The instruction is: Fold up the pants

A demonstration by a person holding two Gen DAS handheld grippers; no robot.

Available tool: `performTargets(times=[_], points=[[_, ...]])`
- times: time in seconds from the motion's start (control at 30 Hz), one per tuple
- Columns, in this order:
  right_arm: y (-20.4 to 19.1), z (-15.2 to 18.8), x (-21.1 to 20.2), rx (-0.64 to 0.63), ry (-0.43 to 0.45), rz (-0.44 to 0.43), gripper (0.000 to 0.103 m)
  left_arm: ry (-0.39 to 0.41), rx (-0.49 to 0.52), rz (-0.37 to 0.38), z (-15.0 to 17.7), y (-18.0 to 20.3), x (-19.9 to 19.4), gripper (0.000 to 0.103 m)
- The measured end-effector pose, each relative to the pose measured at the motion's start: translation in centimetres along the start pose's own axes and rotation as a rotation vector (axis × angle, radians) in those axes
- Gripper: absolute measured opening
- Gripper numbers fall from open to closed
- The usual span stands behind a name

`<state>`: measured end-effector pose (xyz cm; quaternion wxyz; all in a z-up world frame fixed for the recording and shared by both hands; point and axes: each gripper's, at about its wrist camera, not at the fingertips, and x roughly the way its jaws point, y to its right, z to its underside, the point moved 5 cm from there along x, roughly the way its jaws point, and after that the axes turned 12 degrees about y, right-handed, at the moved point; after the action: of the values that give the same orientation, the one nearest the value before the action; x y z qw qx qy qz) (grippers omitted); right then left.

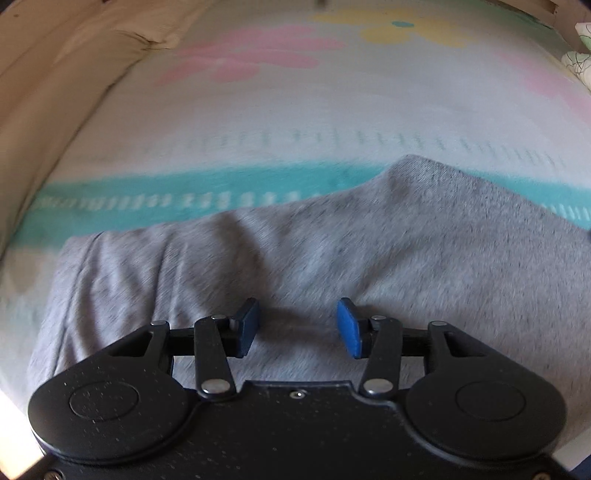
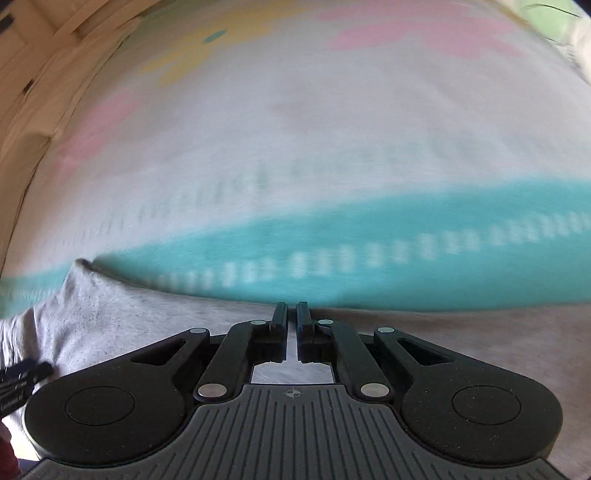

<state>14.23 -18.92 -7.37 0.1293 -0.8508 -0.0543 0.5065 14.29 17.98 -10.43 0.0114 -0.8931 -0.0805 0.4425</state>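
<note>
Left wrist view: the left claw (image 1: 298,326) points steeply down over the grey pants (image 1: 332,251). Its two blue pads (image 1: 349,328) stand apart, with bare grey fabric visible in the gap and nothing clamped between them. Whether the pad tips touch the cloth cannot be told.

The pants lie as a wide, bunched band across the near part of the bed sheet (image 1: 295,96). The left end of the band is a rounded fold edge; a raised peak of cloth stands right of centre. The far edge of the pants overlaps the teal stripe (image 1: 184,201) printed across the sheet.

Beyond the stripe the sheet is pale, with a row of small dark marks, then a pink flower print (image 1: 243,59) and a yellow flower print (image 1: 406,29). A beige cloth (image 1: 66,62) lies along the far left edge of the bed.

Right wrist view: the right claw (image 2: 292,314) also points steeply down, its fingers drawn together with only a narrow slit between them; no fabric is visible in that slit. Grey pants cloth (image 2: 110,317) lies beneath and to the left of it. The fingertips sit at the far edge of the pants, where the teal stripe (image 2: 369,236) begins. The picture is motion-blurred. A dark object (image 2: 22,376) shows at the left margin; it cannot be identified.
</note>
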Motion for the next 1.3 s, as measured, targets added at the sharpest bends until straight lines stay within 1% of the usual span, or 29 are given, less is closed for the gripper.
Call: performTargets(times=[0.03,0.07,0.13,0.17,0.2,0.23,0.27,0.3,0.37,0.4,0.47,0.5,0.57,0.6,0.63,0.67,0.73,0.77,0.8,0.87,0.9,0.97,1.0,1.1,1.17,1.23,1.27,1.3], points=[[0.4,0.2,-0.7,0.014,-0.008,-0.023,0.005,0.006,-0.001,-0.01,0.4,-0.2,-0.6,0.055],[0.7,0.6,-1.4,0.028,-0.029,-0.064,0.006,0.013,-0.007,-0.01,0.9,-0.2,-1.5,0.054],[1.3,1.7,-2.9,0.036,-0.107,-0.15,0.006,0.015,-0.019,0.024,2.7,0.0,-3.4,0.055],[1.5,2.4,-3.3,0.019,-0.152,-0.162,0.008,0.006,-0.022,0.042,3.2,0.3,-3.9,0.055],[2.2,3.2,-3.8,-0.007,-0.189,-0.146,0.016,-0.01,-0.023,0.059,3.9,0.7,-4.1,0.055],[3.2,3.9,-4.2,-0.028,-0.22,-0.108,0.019,-0.03,-0.022,0.068,4.2,1.7,-4.2,0.055],[4.6,4.6,-4.6,-0.035,-0.246,-0.058,0.02,-0.047,-0.017,0.066,4.7,2.3,-4.0,0.056],[6.1,5.3,-4.9,-0.016,-0.264,-0.017,0.019,-0.052,-0.001,0.048,4.6,3.2,-4.0,0.058],[8.7,5.6,-6.3,0.107,-0.26,-0.059,0.019,-0.044,0.058,0.01,4.8,4.2,-4.1,0.059],[9.9,5.6,-6.7,0.164,-0.257,-0.059,0.019,-0.042,0.079,-0.004,4.8,4.6,-3.8,0.059],[11.8,5.6,-7.8,0.196,-0.229,-0.004,0.019,-0.041,0.084,-0.021,4.9,5.0,-3.7,0.059],[12.4,5.3,-8.5,0.203,-0.207,0.008,0.02,-0.042,0.074,-0.021,4.8,5.0,-3.7,0.059],[13.3,4.5,-9.8,0.23,-0.137,-0.016,0.02,-0.035,0.048,-0.013,4.6,5.3,-3.7,0.058],[14.0,4.3,-10.5,0.242,-0.115,-0.021,0.02,-0.019,0.034,0.0,4.2,5.4,-4.2,0.058],[14.7,4.1,-10.8,0.238,-0.106,0.011,0.02,0.002,0.031,0.02,3.8,6.0,-5.1,0.058],[16.0,4.0,-11.0,0.209,-0.101,0.095,0.02,0.02,0.037,0.038,3.6,6.7,-5.5,0.058],[17.7,4.3,-10.5,0.107,-0.122,0.31,0.02,0.049,0.071,0.1,3.3,8.8,-5.8,0.059],[18.2,4.3,-10.5,0.067,-0.124,0.349,0.02,0.052,0.094,0.128,2.7,9.6,-5.9,0.059],[18.5,4.0,-10.8,0.076,-0.1,0.329,0.02,0.051,0.122,0.154,2.8,10.8,-5.9,0.059],[19.8,3.0,-12.5,0.161,-0.004,0.292,0.02,0.034,0.181,0.186,3.2,13.0,-5.9,0.059],[21.4,2.3,-14.3,0.204,0.05,0.294,0.02,0.023,0.204,0.197,3.6,14.0,-5.8,0.059],[23.7,1.9,-15.9,0.273,0.123,0.348,0.02,-0.006,0.242,0.221,4.4,15.8,-6.2,0.059],[25.1,1.9,-16.6,0.309,0.145,0.385,0.021,-0.006,0.256,0.221,4.7,16.4,-6.3,0.059],[29.7,2.6,-18.8,0.449,0.188,0.445,0.021,0.018,0.315,0.205,4.7,17.9,-6.4,0.059],[31.9,4.1,-19.7,0.564,0.241,0.487,0.021,0.016,0.307,0.202,4.6,18.2,-6.0,0.059],[33.4,5.4,-19.6,0.663,0.292,0.514,0.025,0.003,0.27,0.202,4.5,18.3,-5.8,0.059],[33.5,6.1,-19.2,0.7,0.304,0.512,0.029,-0.004,0.254,0.203,4.4,18.3,-5.8,0.059],[34.0,6.4,-19.1,0.724,0.305,0.495,0.029,-0.009,0.242,0.204,4.4,18.4,-5.8,0.059]])
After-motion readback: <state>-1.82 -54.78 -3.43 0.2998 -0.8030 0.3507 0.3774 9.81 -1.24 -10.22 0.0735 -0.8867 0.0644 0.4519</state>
